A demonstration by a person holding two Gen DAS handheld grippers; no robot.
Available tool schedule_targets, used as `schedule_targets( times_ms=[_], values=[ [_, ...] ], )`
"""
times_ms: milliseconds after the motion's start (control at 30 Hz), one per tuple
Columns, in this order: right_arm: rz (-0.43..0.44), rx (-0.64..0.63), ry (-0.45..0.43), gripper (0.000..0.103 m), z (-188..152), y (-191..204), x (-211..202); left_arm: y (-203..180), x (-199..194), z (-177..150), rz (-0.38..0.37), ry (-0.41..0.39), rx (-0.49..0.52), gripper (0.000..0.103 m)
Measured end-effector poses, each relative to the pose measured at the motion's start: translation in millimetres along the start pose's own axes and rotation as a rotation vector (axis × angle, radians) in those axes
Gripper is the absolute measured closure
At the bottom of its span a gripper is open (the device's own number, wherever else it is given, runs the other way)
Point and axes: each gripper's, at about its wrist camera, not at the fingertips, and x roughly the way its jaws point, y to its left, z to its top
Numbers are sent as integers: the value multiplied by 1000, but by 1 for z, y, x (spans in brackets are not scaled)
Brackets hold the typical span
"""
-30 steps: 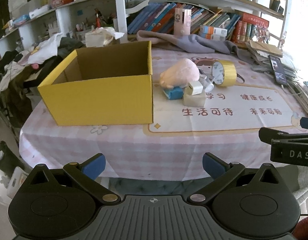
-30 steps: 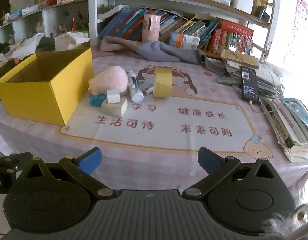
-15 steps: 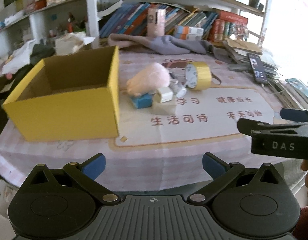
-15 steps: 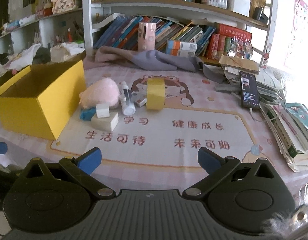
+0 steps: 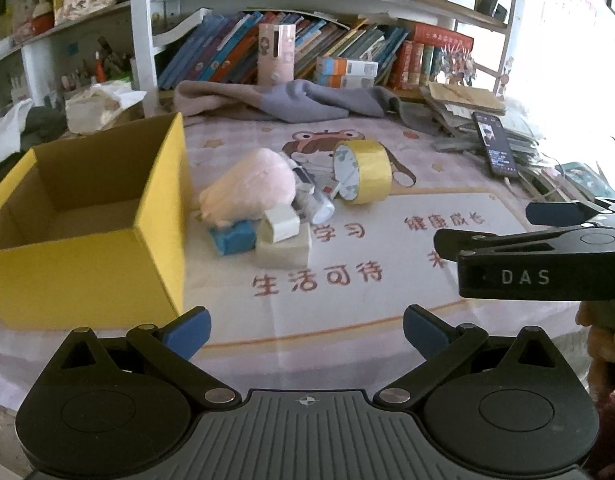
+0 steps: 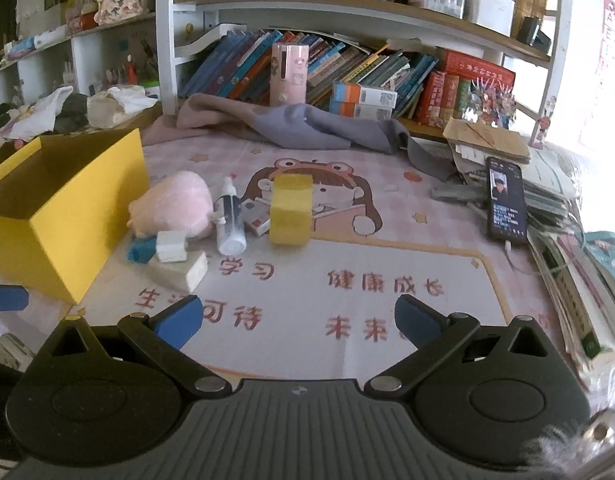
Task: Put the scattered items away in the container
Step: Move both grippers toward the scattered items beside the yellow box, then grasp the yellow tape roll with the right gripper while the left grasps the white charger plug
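An open yellow cardboard box [image 5: 87, 264] [image 6: 63, 220] stands on the left of the table. Beside it lies a cluster: a pink plush [image 5: 251, 188] [image 6: 175, 204], a blue block [image 5: 232, 237], a small white block [image 5: 281, 222] on a beige block [image 5: 283, 248] [image 6: 179, 270], a white bottle [image 6: 229, 220], a small card box [image 6: 255, 218] and a yellow tape roll [image 5: 363, 170] [image 6: 289, 208]. My left gripper [image 5: 305, 332] is open and empty, short of the cluster. My right gripper [image 6: 297, 318] is open and empty; it also shows in the left wrist view [image 5: 483, 228].
A grey and pink cloth [image 6: 291, 124] lies at the back before shelves of books. A phone [image 6: 505, 200] rests on a stack of papers and books [image 6: 579, 248] at the right edge. The printed tablecloth [image 6: 347, 272] covers the table.
Both grippers have moved forward over the table toward the cluster and box. The right gripper reaches further into the left wrist view. Both stayed open; nothing on the table moved.
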Motion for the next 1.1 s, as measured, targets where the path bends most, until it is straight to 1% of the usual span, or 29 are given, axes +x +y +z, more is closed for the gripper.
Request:
schedule_targets(
  times_ms=[100,167,233,367,567,733,767,833,900,1000,1100],
  values=[
    [17,-16,-4,2,10,-6,11,-2,10,6,-15,-2,-15,2],
    [26,-37,-14,2,16,-9,16,-3,17,11,-21,-3,-30,5],
    [32,-57,-19,2,23,-11,23,-4,24,16,-14,-3,-44,7],
    [52,-81,-23,2,36,-19,41,-8,35,27,26,-14,-61,10],
    [102,-76,-15,2,59,-31,74,-11,57,44,101,-37,-104,11],
    [155,-90,6,3,72,-33,103,-7,77,55,160,-27,-170,19],
    [168,-93,14,4,75,-33,110,-6,81,57,167,-25,-185,20],
    [191,-105,32,10,81,-31,122,-2,89,61,183,-21,-213,22],
    [215,-120,52,11,85,-30,134,-1,98,64,198,-10,-235,26],
    [234,-141,66,12,89,-28,147,0,110,67,213,11,-254,29],
    [251,-152,80,12,92,-27,158,-2,119,68,229,23,-251,32]
  ],
)
